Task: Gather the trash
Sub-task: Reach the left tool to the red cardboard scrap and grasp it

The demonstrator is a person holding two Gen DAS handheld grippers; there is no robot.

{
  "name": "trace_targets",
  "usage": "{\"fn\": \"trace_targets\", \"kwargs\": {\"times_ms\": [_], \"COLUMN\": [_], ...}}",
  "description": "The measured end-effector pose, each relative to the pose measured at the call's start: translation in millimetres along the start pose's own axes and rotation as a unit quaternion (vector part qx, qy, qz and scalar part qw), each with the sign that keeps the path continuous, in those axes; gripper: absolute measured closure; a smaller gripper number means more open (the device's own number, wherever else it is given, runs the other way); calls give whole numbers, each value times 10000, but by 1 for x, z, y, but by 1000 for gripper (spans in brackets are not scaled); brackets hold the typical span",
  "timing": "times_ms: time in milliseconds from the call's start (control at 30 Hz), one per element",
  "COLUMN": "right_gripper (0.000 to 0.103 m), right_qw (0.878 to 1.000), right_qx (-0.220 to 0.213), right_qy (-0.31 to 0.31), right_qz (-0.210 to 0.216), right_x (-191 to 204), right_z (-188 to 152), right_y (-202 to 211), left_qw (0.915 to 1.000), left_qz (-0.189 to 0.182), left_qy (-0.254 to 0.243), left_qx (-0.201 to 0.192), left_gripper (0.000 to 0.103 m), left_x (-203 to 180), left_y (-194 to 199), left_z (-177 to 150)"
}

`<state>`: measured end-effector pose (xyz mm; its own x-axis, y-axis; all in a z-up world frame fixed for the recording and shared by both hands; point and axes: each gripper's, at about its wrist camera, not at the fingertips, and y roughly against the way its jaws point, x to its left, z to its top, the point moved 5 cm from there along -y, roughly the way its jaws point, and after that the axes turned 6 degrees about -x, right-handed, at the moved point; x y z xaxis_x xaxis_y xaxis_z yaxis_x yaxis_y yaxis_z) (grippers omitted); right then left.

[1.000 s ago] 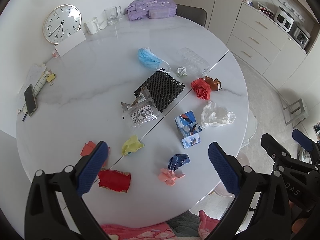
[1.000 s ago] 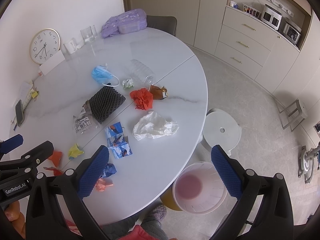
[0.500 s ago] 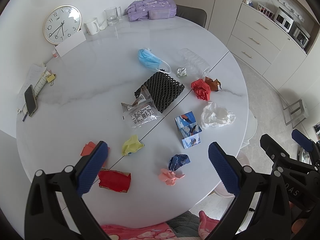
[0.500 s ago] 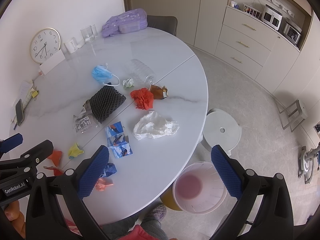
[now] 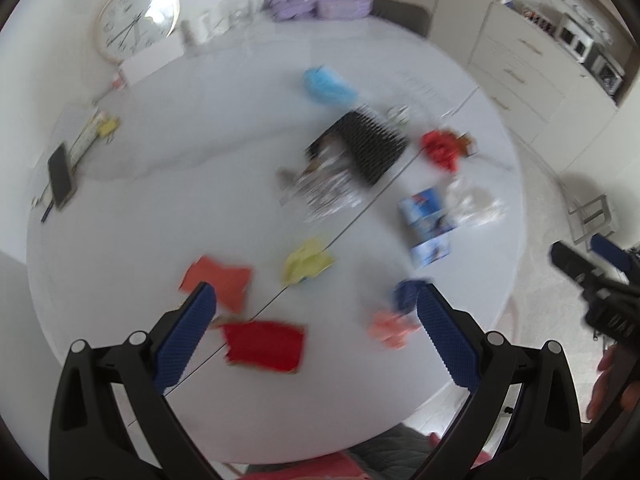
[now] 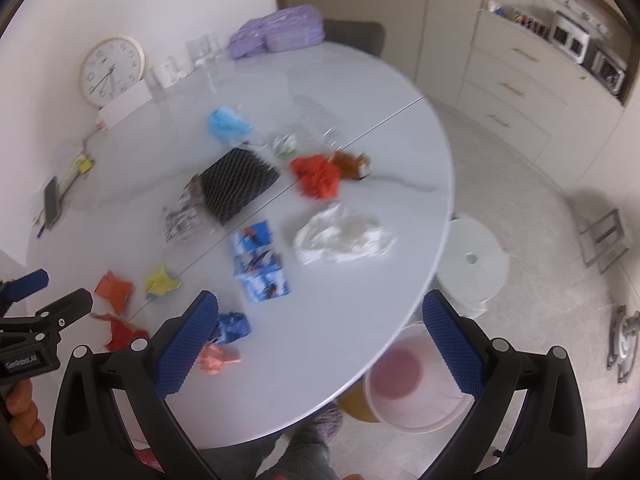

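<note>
- Left gripper (image 5: 316, 316): jaws released and spread wide, nothing between them. It hovers above the near edge of the round white bench (image 5: 160, 184). The left wrist view is motion-blurred.
- Right gripper (image 6: 320, 324): jaws released and spread wide, nothing between them. It hovers over the near right edge of the bench.
- Trash near the left gripper: a red paper piece (image 5: 264, 346) lies between the fingers in the left view. An orange paper (image 5: 218, 282) sits at its 11 o'clock, a yellow wad (image 5: 306, 265) at its 1 o'clock.
- A pink wad (image 6: 218, 358) and a dark blue wad (image 6: 232, 326) touch or nearly touch each other beside the right gripper's left finger in the right view.
- Bench centre: a blue printed carton (image 6: 260, 266), with a white plastic bag (image 6: 340, 240) at its 3 o'clock.
- A black foam net (image 6: 238, 184) lies at the carton's 11 o'clock, overlapping a clear printed wrapper (image 6: 180, 224).
- A red crumpled wad (image 6: 316, 176) lies just beside a brown wrapper (image 6: 352, 164).
- A blue face mask (image 6: 228, 126) lies at 12 o'clock from the net.
- A pink bin (image 6: 412, 384) stands on the floor below the bench edge, near a white stool (image 6: 472, 264).
- Far bench edge: a wall clock (image 6: 112, 70), glasses (image 6: 204, 50) and a purple bag (image 6: 280, 30).
</note>
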<state>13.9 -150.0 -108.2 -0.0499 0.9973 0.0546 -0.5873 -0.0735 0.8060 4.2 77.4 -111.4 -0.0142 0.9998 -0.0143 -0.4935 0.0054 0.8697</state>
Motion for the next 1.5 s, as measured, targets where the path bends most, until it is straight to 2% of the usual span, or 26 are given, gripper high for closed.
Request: {"fn": "trace_targets", "kwargs": {"times_ms": [100, 200, 300, 400, 467, 567, 600, 667, 733, 833, 933, 1067, 1167, 1233, 1267, 1333, 1400, 1433, 1500], "right_gripper": [2, 2, 2, 2, 2, 2, 2, 2, 2, 2, 2, 2, 2, 2, 2, 2, 2, 2, 2], "right_qw": [9998, 9989, 9964, 9942, 9921, 9888, 9880, 9866, 9863, 9865, 9868, 9872, 9874, 9873, 9870, 9866, 9865, 9862, 9847], "right_qx": [145, 354, 651, 698, 733, 716, 708, 687, 684, 682, 717, 751, 762, 780, 791, 799, 804, 814, 855], "right_qy": [122, 249, 444, 711, 872, 1173, 1247, 1339, 1319, 1237, 1150, 982, 907, 870, 854, 853, 831, 815, 784], "right_qz": [114, 157, 300, 402, 526, 574, 581, 623, 718, 834, 889, 1008, 1052, 1078, 1105, 1139, 1164, 1191, 1302], "right_x": [6, 10, 14, 19, 22, 26, 27, 29, 30, 30, 29, 26, 23, 21, 19, 17, 16, 15, 17], "right_z": [-14, -30, -46, -57, -59, -60, -60, -58, -56, -53, -52, -51, -50, -50, -51, -51, -51, -52, -52], "right_y": [-16, -31, -46, -53, -56, -60, -60, -62, -62, -64, -66, -68, -67, -67, -66, -66, -66, -66, -67], "left_qw": [9991, 9947, 9861, 9801, 9736, 9524, 9410, 9220, 8956, 8668, 8421, 8220, 8167, 8114, 8110, 8146, 8218, 8287, 8474], "left_qz": [165, 301, 376, 498, 367, 23, -25, 47, 62, 383, 741, 898, 894, 837, 845, 927, 960, 967, 867], "left_qy": [304, 844, 1458, 1703, 1999, 2827, 3178, 3655, 4226, 4728, 5098, 5338, 5383, 5431, 5429, 5369, 5270, 5180, 4917], "left_qx": [234, 496, 706, 887, 1043, 1142, 1160, 1280, 1387, 1536, 1595, 1769, 1875, 1993, 2011, 1988, 1942, 1887, 1808], "left_gripper": [7, 7, 7, 7, 8, 8, 8, 8, 8, 8, 8, 8, 20, 35, 36, 47, 55, 62, 63], "left_x": [29, 54, 72, 77, 75, 74, 75, 76, 76, 75, 73, 64, 60, 57, 56, 55, 52, 50, 43], "left_y": [-14, -26, -37, -49, -56, -59, -61, -67, -76, -84, -90, -101, -110, -116, -115, -115, -112, -110, -106], "left_z": [-23, -44, -63, -75, -80, -82, -81, -81, -83, -88, -95, -105, -111, -115, -117, -116, -117, -117, -118]}}
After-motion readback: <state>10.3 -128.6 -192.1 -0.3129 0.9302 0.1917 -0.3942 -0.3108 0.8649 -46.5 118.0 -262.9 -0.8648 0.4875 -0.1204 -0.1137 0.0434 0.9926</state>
